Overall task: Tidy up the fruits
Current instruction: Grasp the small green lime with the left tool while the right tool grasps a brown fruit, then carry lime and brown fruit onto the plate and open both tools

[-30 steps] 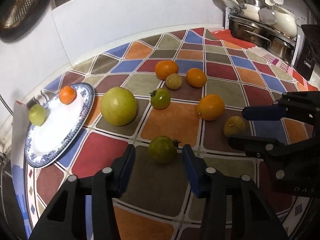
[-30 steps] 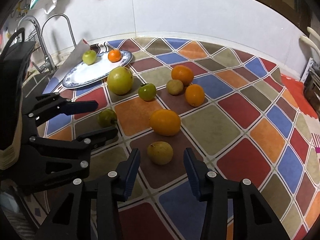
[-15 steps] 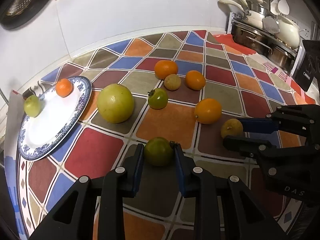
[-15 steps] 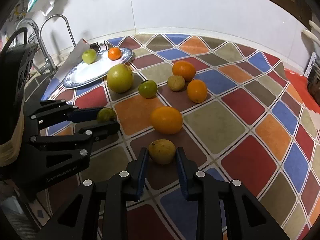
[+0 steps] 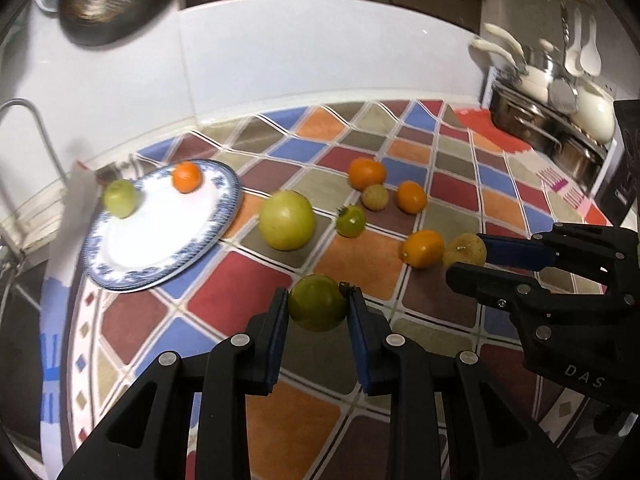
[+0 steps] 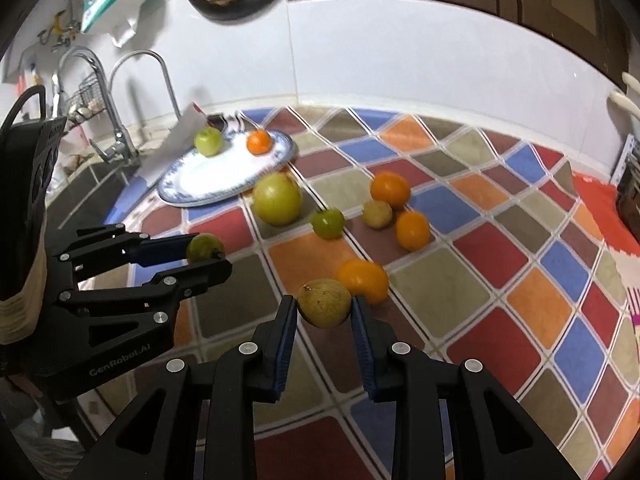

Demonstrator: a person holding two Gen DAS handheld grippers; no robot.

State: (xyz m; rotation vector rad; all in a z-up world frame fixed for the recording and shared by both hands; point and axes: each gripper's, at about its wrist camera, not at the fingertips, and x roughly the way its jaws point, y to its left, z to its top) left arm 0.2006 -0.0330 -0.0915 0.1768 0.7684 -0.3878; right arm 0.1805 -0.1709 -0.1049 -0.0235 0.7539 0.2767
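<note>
Fruit clamped; counter edge left.

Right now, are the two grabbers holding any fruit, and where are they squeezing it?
Yes, both. The left gripper pinches a green tomato by its two sides. The right gripper pinches a yellowish brown fruit by its sides too.

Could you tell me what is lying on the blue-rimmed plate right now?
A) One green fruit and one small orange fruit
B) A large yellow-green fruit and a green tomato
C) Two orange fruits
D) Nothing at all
A: the plate carries a small green fruit near its far edge and a small orange fruit beside it, and nothing else.
</note>
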